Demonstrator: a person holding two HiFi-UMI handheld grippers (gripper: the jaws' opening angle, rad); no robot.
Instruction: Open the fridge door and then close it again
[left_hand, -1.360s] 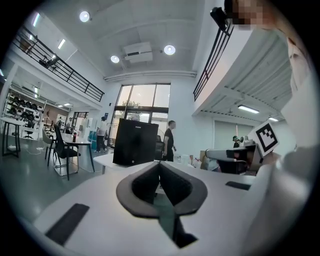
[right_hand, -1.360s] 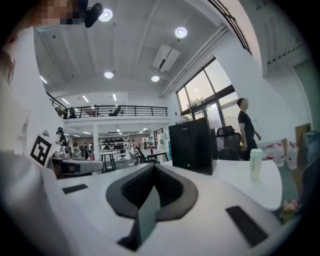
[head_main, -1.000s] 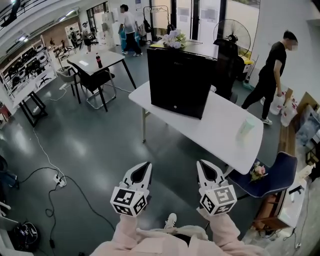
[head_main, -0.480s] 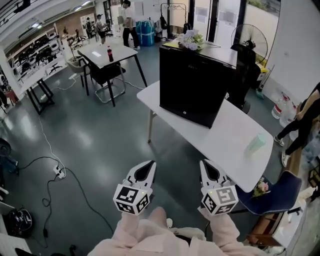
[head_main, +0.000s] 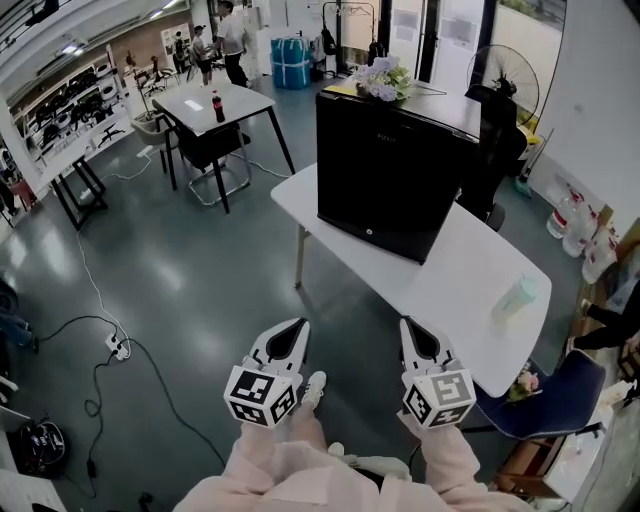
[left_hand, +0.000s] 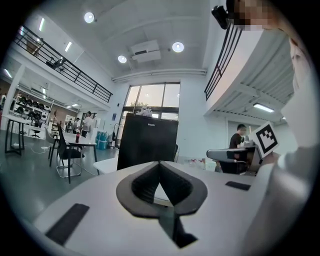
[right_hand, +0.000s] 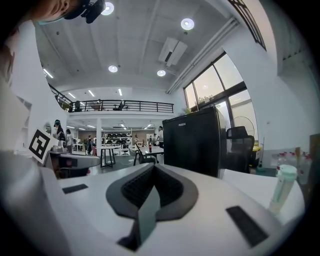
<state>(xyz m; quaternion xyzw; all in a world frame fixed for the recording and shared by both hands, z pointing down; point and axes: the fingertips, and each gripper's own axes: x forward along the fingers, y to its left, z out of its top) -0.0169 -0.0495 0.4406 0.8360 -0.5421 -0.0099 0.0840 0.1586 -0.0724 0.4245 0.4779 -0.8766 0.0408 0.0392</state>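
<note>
1. The left gripper (head_main: 292, 330) is held level and points forward. Its jaws are closed tip to tip on themselves.
2. The right gripper (head_main: 409, 328) lies parallel, near the left one's fingers, with its jaws pressed together in the same way.
3. A marker cube (head_main: 262, 397) sits behind the fingers of each gripper.
4. Pink sleeves (head_main: 262, 462) cover both forearms, which are stretched out side by side behind the cubes.

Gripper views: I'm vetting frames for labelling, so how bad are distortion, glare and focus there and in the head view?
Left gripper view: heavy fisheye, black rounded corners, ceiling lamps flare, black box-shaped fridge sharp, left tongs soft. Right gripper view: same bending, bright windows washed out. Head view: even light, lamp reflections on the glossy grey floor, edges bowed.
</note>
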